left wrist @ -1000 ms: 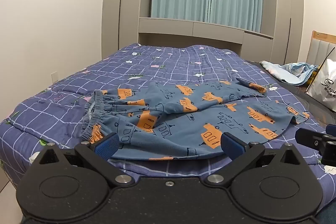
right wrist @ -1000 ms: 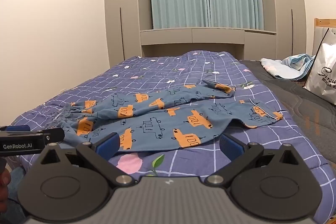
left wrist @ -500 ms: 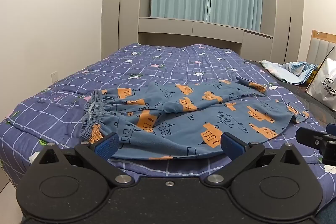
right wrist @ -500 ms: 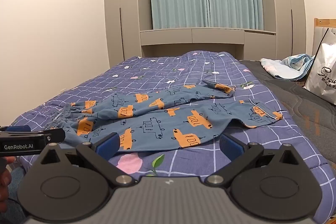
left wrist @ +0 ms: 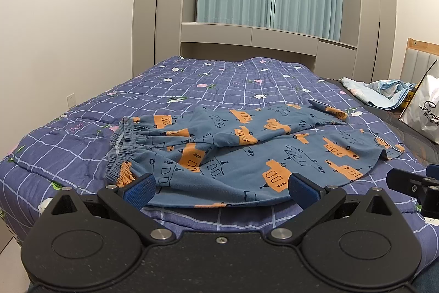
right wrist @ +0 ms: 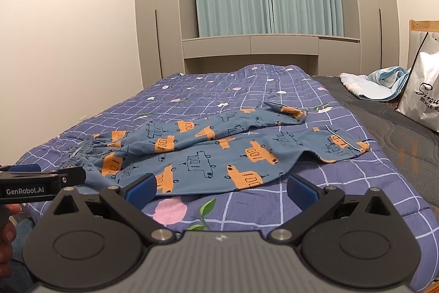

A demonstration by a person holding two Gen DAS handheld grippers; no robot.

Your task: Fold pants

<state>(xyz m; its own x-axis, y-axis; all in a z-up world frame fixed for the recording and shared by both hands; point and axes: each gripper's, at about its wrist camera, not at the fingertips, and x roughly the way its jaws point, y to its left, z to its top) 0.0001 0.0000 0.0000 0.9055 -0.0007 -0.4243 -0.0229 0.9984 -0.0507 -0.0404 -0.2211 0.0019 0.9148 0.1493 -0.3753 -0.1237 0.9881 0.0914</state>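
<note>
Blue pants [left wrist: 247, 150] with orange car prints lie spread on the bed, waistband at the left, both legs running right; they also show in the right wrist view [right wrist: 219, 153]. The far leg's cuff is folded over. My left gripper [left wrist: 221, 188] is open and empty, held just before the near edge of the pants by the waistband side. My right gripper [right wrist: 221, 188] is open and empty, held before the near leg. Each gripper shows at the edge of the other's view.
The bed has a purple checked quilt [left wrist: 82, 133] with flower prints. A white shopping bag [right wrist: 422, 89] and a crumpled light blue cloth [right wrist: 381, 84] lie on a dark mattress at the right. Grey wardrobes and teal curtains stand behind the bed.
</note>
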